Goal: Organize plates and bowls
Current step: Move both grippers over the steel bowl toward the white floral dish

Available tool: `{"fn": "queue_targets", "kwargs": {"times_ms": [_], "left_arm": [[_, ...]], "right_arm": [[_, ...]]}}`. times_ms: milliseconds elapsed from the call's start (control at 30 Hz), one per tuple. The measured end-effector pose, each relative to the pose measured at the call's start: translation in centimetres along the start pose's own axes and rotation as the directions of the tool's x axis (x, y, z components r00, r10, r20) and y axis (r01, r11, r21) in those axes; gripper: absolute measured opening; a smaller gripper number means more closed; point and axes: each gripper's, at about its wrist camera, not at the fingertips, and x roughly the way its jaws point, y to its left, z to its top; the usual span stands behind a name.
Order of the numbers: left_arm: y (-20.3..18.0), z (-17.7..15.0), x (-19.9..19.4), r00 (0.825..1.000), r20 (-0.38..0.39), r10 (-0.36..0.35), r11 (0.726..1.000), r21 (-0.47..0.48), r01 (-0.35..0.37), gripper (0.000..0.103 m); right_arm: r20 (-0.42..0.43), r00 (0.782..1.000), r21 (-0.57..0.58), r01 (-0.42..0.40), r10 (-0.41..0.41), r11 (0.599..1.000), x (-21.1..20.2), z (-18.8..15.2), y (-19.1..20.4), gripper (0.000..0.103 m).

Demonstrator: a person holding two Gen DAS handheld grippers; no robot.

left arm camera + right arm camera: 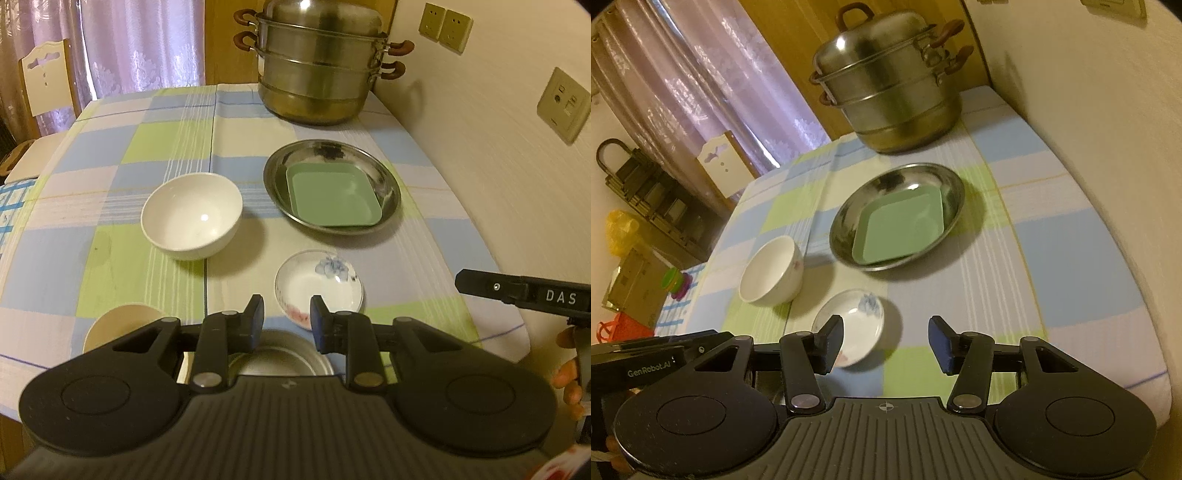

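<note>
Nearest item: your left gripper [287, 314], jaws set narrow, nothing between the pads. Directly beneath it, a metal dish [280, 360], mostly hidden by the gripper body.

Left to right, left wrist view:
- Beige cup [118, 325], near edge of the checked tablecloth [110, 155], partly covered by the gripper.
- White bowl [192, 216], upright, empty, standing apart from the rest.
- Small floral saucer [319, 284], just beyond the left gripper's fingertips, slightly right of their line.
- Steel plate [388, 177] with a green square tray [332, 199] resting inside it, tilted against the rim.
- Steamer pot [317, 66], far end of the table, by the wall.
- Your right gripper [886, 345], jaws about half open, empty; the saucer lies just ahead, under its left finger [831, 345].

Step in hand, by judgement: one nesting done (tray in steel plate); both grippers are free, between picks. The saucer looks the likely next item.

Next move calls for: lower one gripper to the saucer's near rim, straddle the rim with the pads, close, lift level, carry to the stack. The rim is shallow and glazed; expect slip.
</note>
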Motion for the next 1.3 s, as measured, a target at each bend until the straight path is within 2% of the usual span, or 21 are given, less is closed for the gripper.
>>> {"fn": "queue_targets", "kwargs": {"times_ms": [400,700,1033,1133,1300], "left_arm": [[0.9,-2.0,-1.0,0.999,-0.026,-0.026,0.999,0.025,0.027,0.024],[2.1,-2.8,-1.4,0.996,-0.056,-0.063,0.996,0.066,0.066,0.024],[3.5,-3.0,-1.6,0.993,-0.076,-0.093,0.991,0.094,0.100,0.024],[3.8,-2.9,-1.6,0.992,-0.078,-0.101,0.989,0.097,0.109,0.024],[4.4,-2.8,-1.3,0.990,-0.080,-0.113,0.988,0.101,0.121,0.024]], "right_arm": [[-0.038,0.999,0.006,0.027,-0.027,1.000,0.0,-2.8,2.0,0.052],[-0.055,0.997,0.057,0.054,-0.050,0.997,0.0,-4.6,3.7,0.053],[-0.045,0.994,0.074,0.106,-0.103,0.992,0.2,-5.8,5.7,0.053],[-0.080,0.988,0.065,0.134,-0.129,0.989,0.8,-5.9,6.1,0.053],[-0.085,0.986,0.082,0.151,-0.144,0.985,1.0,-6.3,6.0,0.053]]}}
